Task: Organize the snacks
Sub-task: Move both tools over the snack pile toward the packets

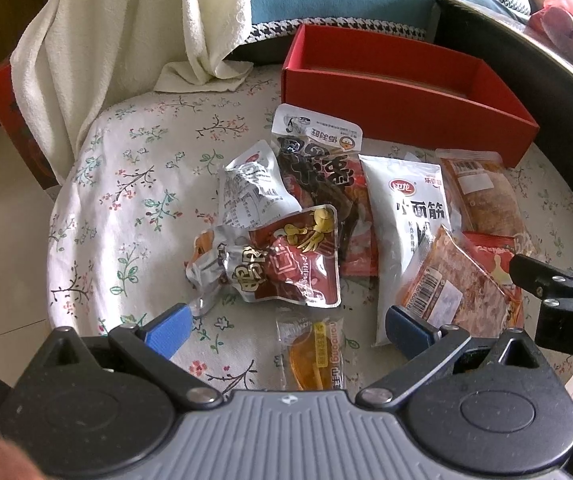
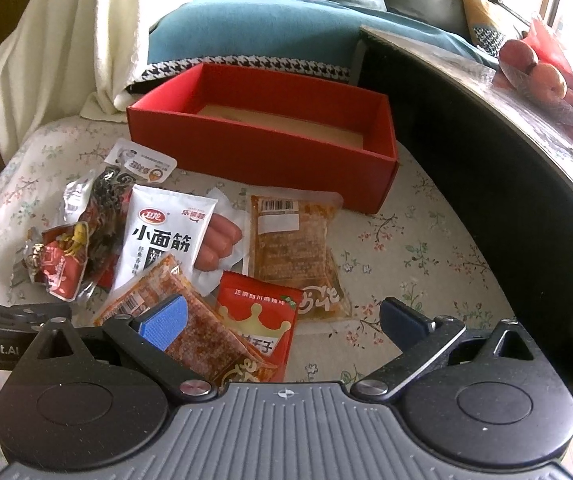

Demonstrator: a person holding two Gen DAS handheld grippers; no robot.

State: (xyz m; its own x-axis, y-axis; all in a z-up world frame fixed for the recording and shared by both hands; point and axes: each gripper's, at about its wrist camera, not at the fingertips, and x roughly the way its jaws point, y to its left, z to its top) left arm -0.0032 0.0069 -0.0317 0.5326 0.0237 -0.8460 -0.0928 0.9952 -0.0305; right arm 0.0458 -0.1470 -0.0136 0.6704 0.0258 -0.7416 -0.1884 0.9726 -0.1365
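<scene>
The left gripper (image 1: 286, 326) hovers with its fingers spread wide, grasping nothing, over a small orange jelly packet (image 1: 313, 354) on the floral-clothed bench (image 1: 126, 200); at its 12 o'clock lies a dark red snack pouch (image 1: 290, 268); the right gripper (image 2: 282, 320) is likewise released, its left blue pad (image 2: 162, 322) just above a clear spicy strip pack (image 2: 190, 320) and a red crown packet (image 2: 258, 320); a white gluten pack (image 2: 162, 236) lies at 11 o'clock, the sausages (image 2: 222, 240) beside it; the red box (image 2: 266, 136) (only its tan floor showing inside) sits at 12 o'clock behind the pile
</scene>
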